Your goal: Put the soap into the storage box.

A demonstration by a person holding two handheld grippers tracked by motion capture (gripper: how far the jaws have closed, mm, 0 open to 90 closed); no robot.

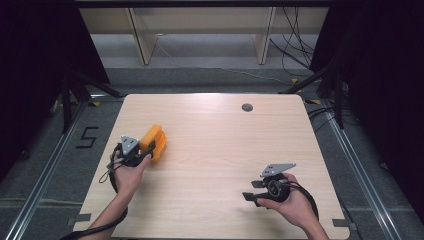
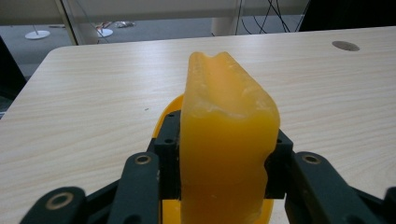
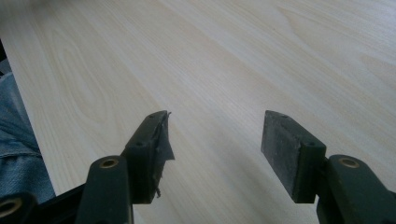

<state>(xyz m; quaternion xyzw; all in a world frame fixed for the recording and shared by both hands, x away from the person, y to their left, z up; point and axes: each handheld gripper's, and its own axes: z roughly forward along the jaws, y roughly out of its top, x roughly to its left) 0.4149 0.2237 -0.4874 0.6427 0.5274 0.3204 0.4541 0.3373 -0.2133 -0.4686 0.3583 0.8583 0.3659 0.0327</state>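
Left hand-held gripper (image 2: 219,182) clamps orange block (image 2: 226,140); its notched top visible close-up. Right hand-held gripper (image 3: 215,154) open, empty.

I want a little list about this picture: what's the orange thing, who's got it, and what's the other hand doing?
orange thing: a soft yellow-orange block, squeezed in at its sides
held by: left tongs, shut on it
right tongs: open, holding nothing, over the table
also on table: a small round hole near the far edge
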